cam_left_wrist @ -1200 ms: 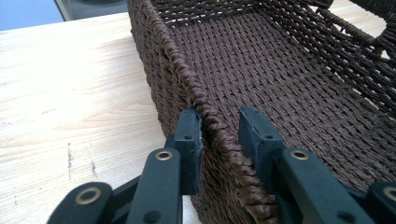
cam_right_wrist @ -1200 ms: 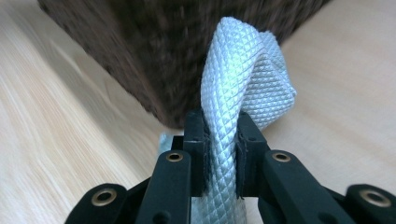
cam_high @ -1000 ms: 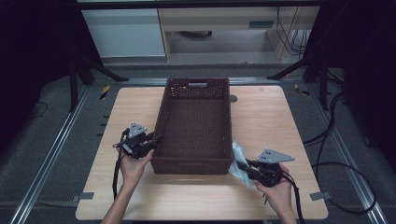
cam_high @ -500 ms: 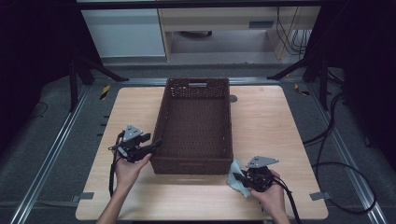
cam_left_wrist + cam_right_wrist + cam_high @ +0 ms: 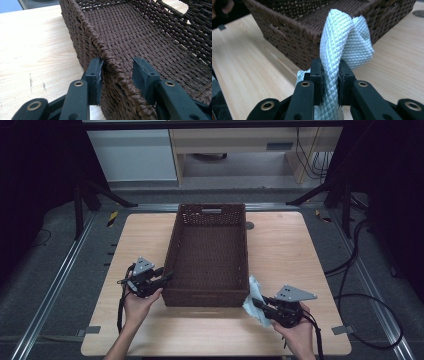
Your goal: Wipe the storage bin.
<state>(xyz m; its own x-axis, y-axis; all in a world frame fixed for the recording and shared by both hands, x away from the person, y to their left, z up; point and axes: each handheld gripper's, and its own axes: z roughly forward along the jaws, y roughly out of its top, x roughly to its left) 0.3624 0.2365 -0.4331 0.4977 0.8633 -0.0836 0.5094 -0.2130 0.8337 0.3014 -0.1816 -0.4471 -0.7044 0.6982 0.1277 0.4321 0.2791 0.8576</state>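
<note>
**Two grippers at the near corners of a wicker basket**

Seen from the high view: brown woven basket (image 5: 210, 255) lengthwise at the middle of a pale wooden table (image 5: 295, 250), long axis running twelve to six. Left gripper (image 5: 167, 276) at about eight o'clock from the basket's centre, held in a hand (image 5: 137, 304) rising from the bottom edge, tips at the near left corner of the rim. Right gripper (image 5: 256, 302) at about five o'clock, in the other hand (image 5: 295, 332), just off the near right corner, with a pale cloth (image 5: 254, 292) bunched at its tips and reaching up toward one o'clock against the basket's outer wall.

Seen from the left gripper view: jaws straddling the braided rim (image 5: 112, 67) of the basket, one pad outside the wall, one inside. Outer pad up against the weave, inner pad apart from the rim with a visible gap. Partly open, just been closing, rim between the pads but not pinched on both sides.

Seen from the right gripper view: jaws clamped tight on the quilted whitish cloth, folded fabric rising from between the pads toward twelve o'clock and flopping over to two o'clock. Basket's near wall directly behind the cloth, tabletop on either side.
</note>
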